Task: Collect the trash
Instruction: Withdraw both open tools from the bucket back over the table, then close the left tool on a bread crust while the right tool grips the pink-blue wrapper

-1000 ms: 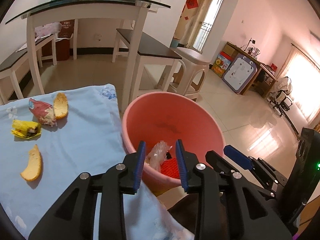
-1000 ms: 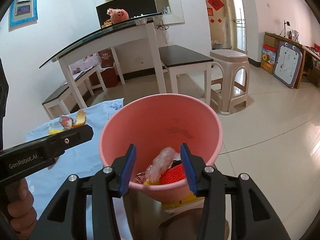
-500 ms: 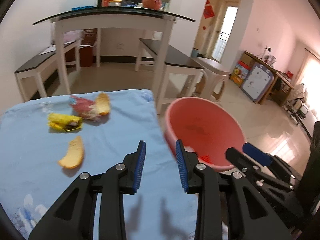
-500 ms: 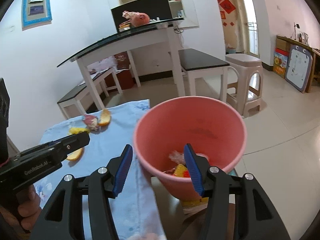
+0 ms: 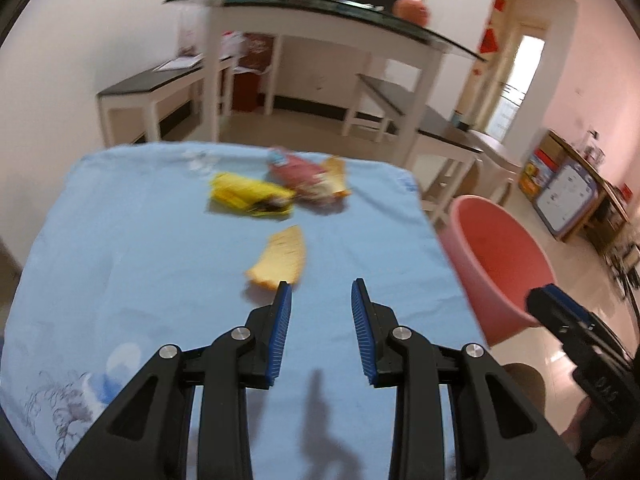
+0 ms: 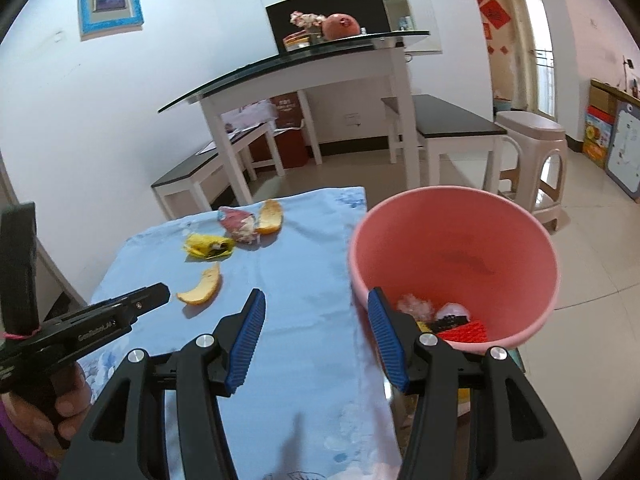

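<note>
Both jaws gape empty: left hand-held gripper (image 5: 321,292) above the counter (image 5: 140,240), near a peel (image 5: 280,258); right hand-held gripper (image 6: 316,300) beside the bucket (image 6: 520,224).

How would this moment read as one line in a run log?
left tongs: open, empty, near orange peel | right tongs: open, empty | pink bucket: holds trash | cloth: scraps remain

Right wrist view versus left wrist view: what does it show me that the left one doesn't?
Only the right wrist view looks into the pink bucket: red mesh and clear plastic lie inside. Only the left wrist view shows the nearest peel just ahead of the open left gripper. Both show the blue cloth, yellow wrapper, red wrapper, far peel, and the open right gripper.
</note>
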Demonstrator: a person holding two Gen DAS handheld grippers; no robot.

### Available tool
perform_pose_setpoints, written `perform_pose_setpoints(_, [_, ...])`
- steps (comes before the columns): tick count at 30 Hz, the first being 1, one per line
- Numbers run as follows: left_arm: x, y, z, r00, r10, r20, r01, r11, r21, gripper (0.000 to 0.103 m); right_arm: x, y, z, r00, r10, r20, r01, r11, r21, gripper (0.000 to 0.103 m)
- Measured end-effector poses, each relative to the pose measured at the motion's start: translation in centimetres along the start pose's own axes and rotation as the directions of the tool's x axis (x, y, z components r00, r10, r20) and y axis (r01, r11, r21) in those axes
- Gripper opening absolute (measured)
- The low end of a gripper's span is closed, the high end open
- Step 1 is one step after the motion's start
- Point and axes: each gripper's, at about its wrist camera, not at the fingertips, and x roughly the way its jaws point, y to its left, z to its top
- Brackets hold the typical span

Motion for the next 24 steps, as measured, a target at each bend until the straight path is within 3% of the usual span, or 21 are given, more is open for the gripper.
perform_pose_setpoints(4, [0.6,2.5,-0.2,0.999,0.027,-0.018,-0.028,0.997,-0.076,0.031,0.7,0.5,-0.2,1.0,0.018,-0.011,-0.018,1.0,-0.007,0.053])
perform_pose_setpoints(9, [2.0,3.8,0.4,0.998,-0.001,-0.059,-0.009,0.985,-0.174,0.031,1.8,0.6,-0.2,0.999,0.035,-0.027,-0.036,0.999,-0.009,0.053])
perform_pose_setpoints(24, [6.7,3.7,0.8,0.993,0.048,-0.109,-0.068,0.98,-0.186,0.031,5.6,2.1,0.8,0.994,0.083,-0.071,-0.087,0.995,-0.05,0.053])
